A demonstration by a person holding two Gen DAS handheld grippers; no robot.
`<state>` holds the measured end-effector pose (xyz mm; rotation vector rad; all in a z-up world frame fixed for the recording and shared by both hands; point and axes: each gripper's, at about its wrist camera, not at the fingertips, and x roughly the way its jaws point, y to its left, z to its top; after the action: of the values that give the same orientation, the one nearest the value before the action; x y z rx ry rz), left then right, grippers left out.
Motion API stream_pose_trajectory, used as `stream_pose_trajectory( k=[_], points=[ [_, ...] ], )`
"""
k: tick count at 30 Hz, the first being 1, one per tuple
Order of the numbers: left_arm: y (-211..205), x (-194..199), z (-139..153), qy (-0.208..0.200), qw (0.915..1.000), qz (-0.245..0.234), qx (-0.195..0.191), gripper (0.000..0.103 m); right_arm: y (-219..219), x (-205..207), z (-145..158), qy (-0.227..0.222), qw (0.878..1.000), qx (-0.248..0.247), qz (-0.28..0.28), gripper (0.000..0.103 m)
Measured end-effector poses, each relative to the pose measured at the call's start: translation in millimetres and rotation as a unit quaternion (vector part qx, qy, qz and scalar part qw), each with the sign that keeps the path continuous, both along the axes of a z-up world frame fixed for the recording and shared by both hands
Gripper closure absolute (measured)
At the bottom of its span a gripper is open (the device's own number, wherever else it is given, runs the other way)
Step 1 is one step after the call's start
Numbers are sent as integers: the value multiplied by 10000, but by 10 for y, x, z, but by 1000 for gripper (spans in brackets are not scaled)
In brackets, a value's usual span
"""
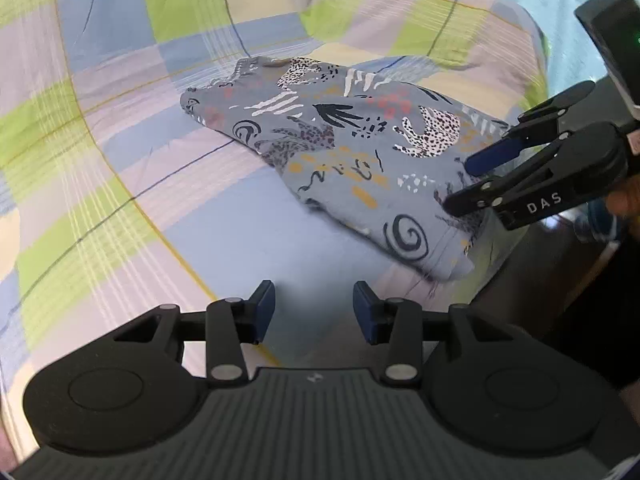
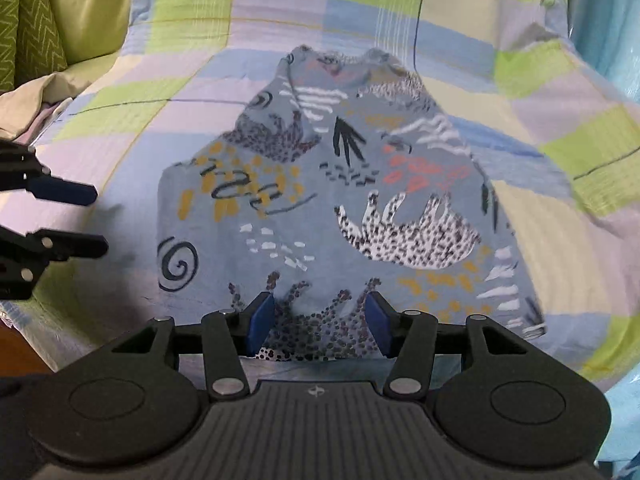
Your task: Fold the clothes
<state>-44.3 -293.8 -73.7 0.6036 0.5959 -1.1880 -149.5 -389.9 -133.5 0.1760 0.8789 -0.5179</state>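
Grey patterned garment [image 2: 320, 200] lies folded on the checked bedsheet [image 2: 560, 140]. Over its near edge the right gripper [image 2: 318, 322] has its blue pads parted, gripping nothing. Off the cloth's left, the left gripper [image 1: 314, 312] hangs part-open and empty above the sheet.
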Motion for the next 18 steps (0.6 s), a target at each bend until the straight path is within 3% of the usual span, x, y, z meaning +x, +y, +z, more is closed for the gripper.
stream_pose_trajectory(
  k=[4,9,13,18],
  points=[
    [-110,-28,-44,33,9995,303,-50,64,-20,12,-24,-281,9996,73,37,46],
    [-209,42,-70,393,9984,339,-213,64,-45,-165,-12,-740,9971,199,4,46],
    [-262,133,0,775,9951,302,-540,64,64,-327,86,-1236,9910,49,511,46],
    [-352,250,88,1197,9893,197,-807,64,426,-244,64,-1042,9813,-678,1467,46]
  ],
)
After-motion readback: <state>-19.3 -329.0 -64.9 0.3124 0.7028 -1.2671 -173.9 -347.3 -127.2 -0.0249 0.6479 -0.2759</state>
